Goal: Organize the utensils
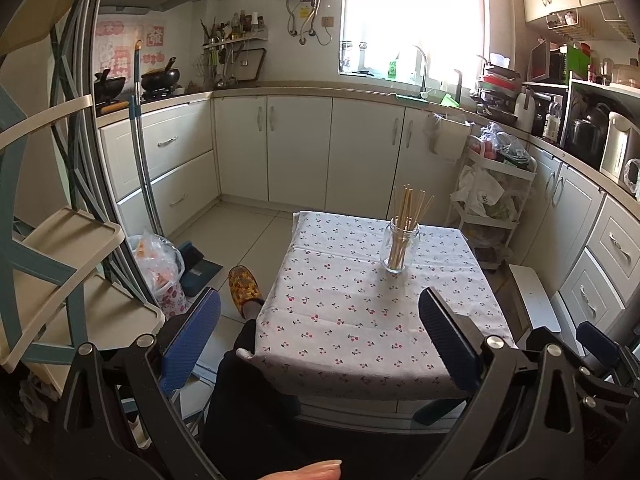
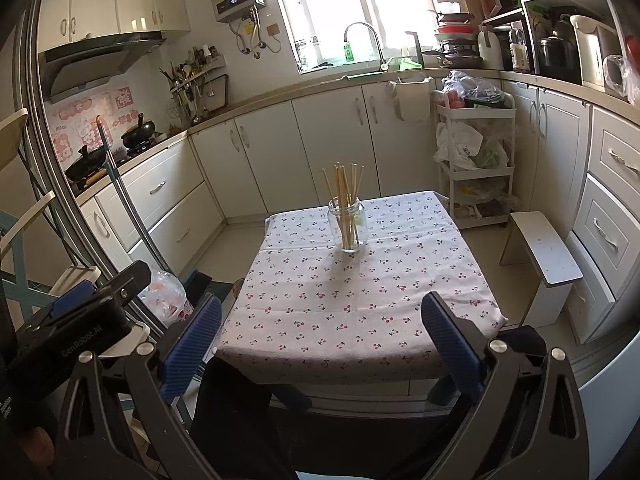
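A small table (image 1: 360,320) covered with a cherry-print cloth (image 2: 360,300) stands in the middle of a kitchen. On its far half stands a clear glass jar (image 1: 401,247), upright, holding a bundle of wooden chopsticks (image 1: 408,210) that fan out above the rim. In the right wrist view the jar (image 2: 347,226) sits a little left of the table's centre line, with the chopsticks (image 2: 347,192) rising well above it. The rest of the cloth shows only its print.

The left tool (image 1: 320,320) hangs at the near edge of the table, its two blue-padded fingers (image 1: 192,344) spread wide apart with nothing between them. The right tool (image 2: 322,326) is held the same way, fingers (image 2: 452,344) wide apart and gripping nothing, also at the near edge and well apart from the jar. In the right view the left tool's body shows at the lower left, beside the table.

A white stool (image 2: 540,256) stands on the floor just right of the table. Behind it, a white trolley (image 2: 476,140) loaded with bags stands against the cabinets. A plastic bag (image 1: 160,264) lies on the floor left of the table, near a patterned slipper (image 1: 244,284). A faucet (image 2: 364,40) curves over the sink under the bright window.
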Demonstrator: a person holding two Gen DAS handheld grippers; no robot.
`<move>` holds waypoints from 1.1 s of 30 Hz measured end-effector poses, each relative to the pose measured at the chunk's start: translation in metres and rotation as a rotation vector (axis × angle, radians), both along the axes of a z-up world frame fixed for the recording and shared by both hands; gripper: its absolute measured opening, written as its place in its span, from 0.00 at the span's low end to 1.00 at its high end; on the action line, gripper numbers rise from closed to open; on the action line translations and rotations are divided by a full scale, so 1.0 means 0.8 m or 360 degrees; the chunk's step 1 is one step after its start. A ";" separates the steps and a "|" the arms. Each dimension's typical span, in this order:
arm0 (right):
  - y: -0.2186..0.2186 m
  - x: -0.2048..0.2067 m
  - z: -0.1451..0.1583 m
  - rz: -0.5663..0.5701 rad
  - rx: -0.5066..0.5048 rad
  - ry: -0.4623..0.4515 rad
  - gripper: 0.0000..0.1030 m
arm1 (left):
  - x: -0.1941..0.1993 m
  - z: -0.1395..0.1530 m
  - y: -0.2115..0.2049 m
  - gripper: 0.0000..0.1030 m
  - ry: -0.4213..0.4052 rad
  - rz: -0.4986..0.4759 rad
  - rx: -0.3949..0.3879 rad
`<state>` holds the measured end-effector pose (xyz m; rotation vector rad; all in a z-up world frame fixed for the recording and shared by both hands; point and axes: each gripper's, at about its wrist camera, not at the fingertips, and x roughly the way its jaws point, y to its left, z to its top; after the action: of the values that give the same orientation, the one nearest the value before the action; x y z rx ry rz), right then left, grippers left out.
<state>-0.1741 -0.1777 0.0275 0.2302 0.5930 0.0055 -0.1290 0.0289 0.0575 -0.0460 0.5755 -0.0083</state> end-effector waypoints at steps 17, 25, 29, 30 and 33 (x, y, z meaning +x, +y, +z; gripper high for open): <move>0.001 -0.002 0.003 0.0002 -0.0001 -0.0006 0.93 | -0.002 -0.002 -0.003 0.93 -0.0002 -0.0002 -0.0012; 0.001 -0.002 0.003 0.0003 0.0002 -0.0003 0.93 | -0.004 -0.004 -0.006 0.93 0.0005 -0.0006 -0.0015; 0.002 -0.002 0.004 0.0004 -0.0001 -0.0004 0.93 | -0.004 -0.005 -0.006 0.93 0.0006 -0.0008 -0.0017; 0.003 -0.001 0.004 0.0004 -0.0001 -0.0004 0.93 | -0.004 -0.004 -0.006 0.93 0.0006 -0.0007 -0.0016; 0.003 -0.002 0.004 0.0003 0.0002 -0.0003 0.93 | -0.003 -0.005 -0.006 0.93 0.0010 -0.0010 -0.0016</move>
<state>-0.1753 -0.1756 0.0304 0.2311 0.5916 0.0077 -0.1315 0.0240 0.0534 -0.0544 0.5820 -0.0170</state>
